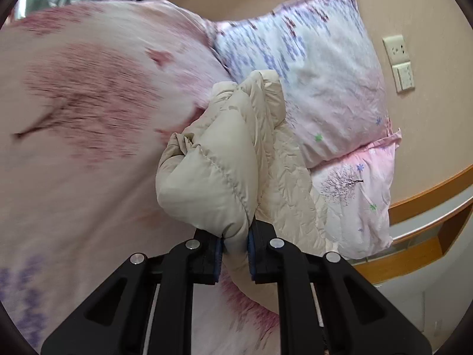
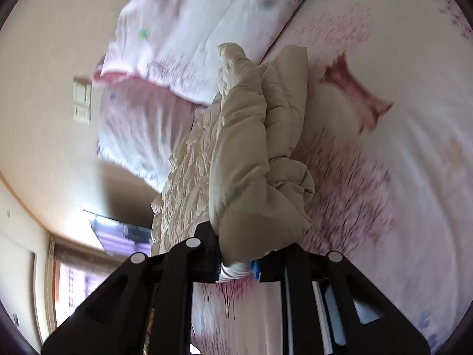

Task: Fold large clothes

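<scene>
A cream quilted puffer jacket [image 1: 224,153] lies bunched on a pink floral bedspread [image 1: 88,118]. My left gripper [image 1: 235,247] is shut on a puffy edge of the jacket, which bulges up in front of its blue pads. In the right wrist view the same jacket [image 2: 254,136] runs away from the camera toward the pillows, with its crinkled lining showing on the left. My right gripper [image 2: 236,269] is shut on another edge of the jacket, a white hem pinched between its pads.
Two floral pillows [image 1: 310,88] lean against the beige wall behind the jacket. Wall sockets [image 1: 399,62] sit to the right, above a wooden headboard ledge [image 1: 428,207]. The right wrist view is rolled, showing a window [image 2: 74,281] at the lower left.
</scene>
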{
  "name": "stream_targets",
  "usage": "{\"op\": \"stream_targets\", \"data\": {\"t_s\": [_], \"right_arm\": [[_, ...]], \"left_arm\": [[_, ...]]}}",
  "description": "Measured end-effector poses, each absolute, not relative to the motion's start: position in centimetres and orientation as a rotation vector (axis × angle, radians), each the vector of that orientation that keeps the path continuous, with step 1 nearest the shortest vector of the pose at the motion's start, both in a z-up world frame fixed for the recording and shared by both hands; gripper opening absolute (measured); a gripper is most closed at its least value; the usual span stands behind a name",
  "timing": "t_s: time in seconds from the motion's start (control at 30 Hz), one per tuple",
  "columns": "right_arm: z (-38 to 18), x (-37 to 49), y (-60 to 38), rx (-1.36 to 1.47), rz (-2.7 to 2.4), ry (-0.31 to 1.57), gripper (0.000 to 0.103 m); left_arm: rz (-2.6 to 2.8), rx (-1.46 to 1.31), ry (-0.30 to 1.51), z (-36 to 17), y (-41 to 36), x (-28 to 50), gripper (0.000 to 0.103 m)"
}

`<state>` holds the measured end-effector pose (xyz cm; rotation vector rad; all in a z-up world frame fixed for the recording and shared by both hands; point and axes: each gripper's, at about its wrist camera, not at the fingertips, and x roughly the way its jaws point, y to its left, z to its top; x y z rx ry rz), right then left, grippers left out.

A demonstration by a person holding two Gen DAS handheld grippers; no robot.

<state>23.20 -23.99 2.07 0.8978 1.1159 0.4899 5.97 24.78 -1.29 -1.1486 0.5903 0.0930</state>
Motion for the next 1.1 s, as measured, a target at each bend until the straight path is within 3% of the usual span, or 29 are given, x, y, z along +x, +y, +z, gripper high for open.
{"op": "stream_targets", "data": {"t_s": [0.33, 0.43, 0.5, 0.67, 0.77, 0.93, 1.0, 1.1], "right_arm": [[1.4, 18.6, -23.2, 0.801, 0.486, 1.155, 0.017], [1.2, 17.8, -22.8, 0.721, 0.448, 1.153, 0.022], [1.3, 17.5, -22.8, 0.652, 0.414, 1.147, 0.033], [3.9, 17.1, -22.1, 0.467, 0.267, 1.047, 0.053], [5.9, 17.0, -20.9, 0.312, 0.104, 0.931, 0.062], [8.1, 17.2, -16.7, 0.155, 0.131, 0.817, 0.059], [8.4, 17.8, -13.9, 0.115, 0.234, 0.821, 0.044], [8.1, 18.7, -9.8, 0.035, 0.322, 0.837, 0.034]], "left_arm": [[0.121, -1.174, 0.61, -2.9, 25.5, 1.7, 0.013], [0.11, -1.181, 0.615, -3.5, 25.6, 1.5, 0.014], [0.108, -1.184, 0.621, -3.8, 25.7, 1.5, 0.019], [0.121, -1.168, 0.619, -4.0, 25.5, 1.0, 0.049], [0.124, -1.158, 0.607, -4.0, 25.4, 0.8, 0.054], [0.121, -1.137, 0.582, -3.7, 25.1, 0.5, 0.062], [0.128, -1.116, 0.573, -3.4, 24.7, 0.6, 0.064], [0.138, -1.094, 0.567, -3.3, 24.3, 0.8, 0.068]]}}
